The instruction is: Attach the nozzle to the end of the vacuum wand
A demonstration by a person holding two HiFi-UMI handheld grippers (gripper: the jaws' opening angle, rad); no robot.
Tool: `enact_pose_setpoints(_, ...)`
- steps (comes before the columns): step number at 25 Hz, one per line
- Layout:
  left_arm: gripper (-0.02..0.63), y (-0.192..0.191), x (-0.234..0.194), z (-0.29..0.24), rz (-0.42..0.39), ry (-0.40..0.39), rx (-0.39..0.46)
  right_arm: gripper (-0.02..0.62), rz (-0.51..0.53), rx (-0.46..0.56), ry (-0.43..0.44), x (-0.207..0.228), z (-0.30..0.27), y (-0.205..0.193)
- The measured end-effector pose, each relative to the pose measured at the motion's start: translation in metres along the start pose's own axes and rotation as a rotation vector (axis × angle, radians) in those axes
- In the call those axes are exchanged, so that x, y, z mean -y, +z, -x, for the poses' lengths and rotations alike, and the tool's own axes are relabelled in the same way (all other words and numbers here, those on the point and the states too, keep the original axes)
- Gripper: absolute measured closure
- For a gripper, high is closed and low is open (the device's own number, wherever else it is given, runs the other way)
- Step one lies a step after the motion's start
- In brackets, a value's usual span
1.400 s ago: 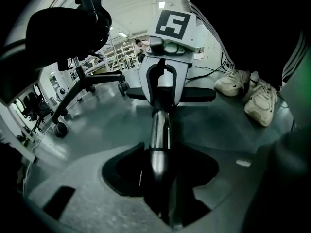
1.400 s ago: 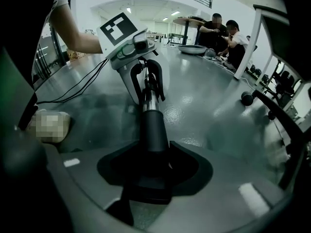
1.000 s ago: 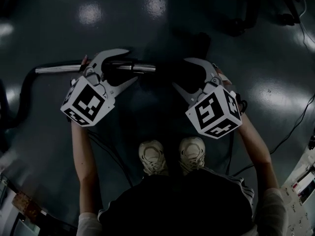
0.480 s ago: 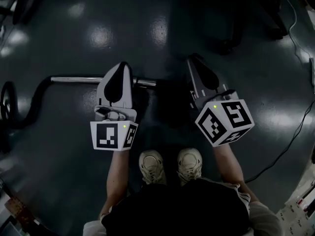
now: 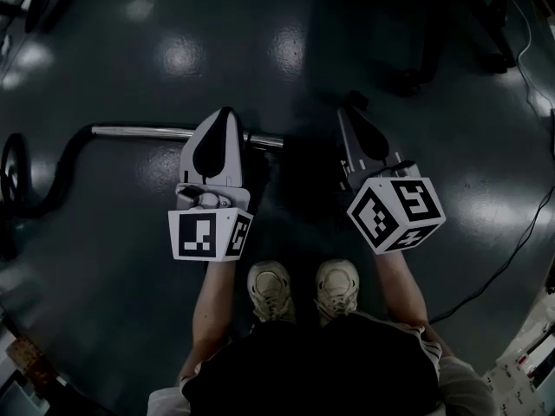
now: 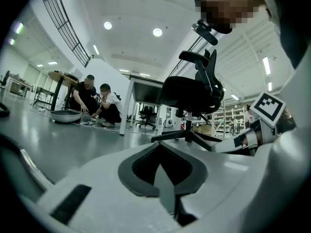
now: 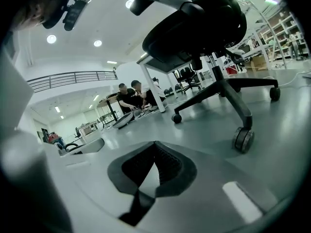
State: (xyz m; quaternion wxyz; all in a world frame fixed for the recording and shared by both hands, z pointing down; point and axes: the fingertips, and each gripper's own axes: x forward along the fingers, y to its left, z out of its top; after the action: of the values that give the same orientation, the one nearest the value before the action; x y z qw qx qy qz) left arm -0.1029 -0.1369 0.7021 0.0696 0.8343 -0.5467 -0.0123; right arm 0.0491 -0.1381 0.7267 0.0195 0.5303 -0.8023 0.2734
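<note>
The vacuum wand (image 5: 139, 133), a shiny metal tube, lies on the dark floor, and a black hose (image 5: 48, 189) curves off its left end. In the head view my left gripper (image 5: 223, 115) hovers over the wand's right part, shut, with nothing in it. My right gripper (image 5: 351, 109) hangs to the right of the wand's end (image 5: 273, 141), also shut and empty. In the left gripper view the left gripper (image 6: 160, 147) has its fingertips pressed together. The right gripper (image 7: 154, 144) looks the same in its own view. I cannot make out the nozzle in the dark patch between the grippers.
A black office chair (image 7: 204, 28) on castors stands just ahead, and it also shows in the left gripper view as the chair (image 6: 194, 89). Two people (image 6: 97, 106) crouch far off by a table. A cable (image 5: 512, 241) runs over the floor at right. The person's shoes (image 5: 303, 289) are below the grippers.
Both grippers stood open and tilted low by the wand. They have since risen, rolled upright and shut on nothing. The wand has stayed on the floor.
</note>
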Motion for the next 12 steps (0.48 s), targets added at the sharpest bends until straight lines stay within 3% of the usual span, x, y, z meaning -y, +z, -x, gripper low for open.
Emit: enact_pose_setpoints(12,0.606,-0.032,-0.045,-0.031,0.072,0.066,-0.018,0.588,0.13,-0.029,0.018,-0.004,-0.058,-0.017)
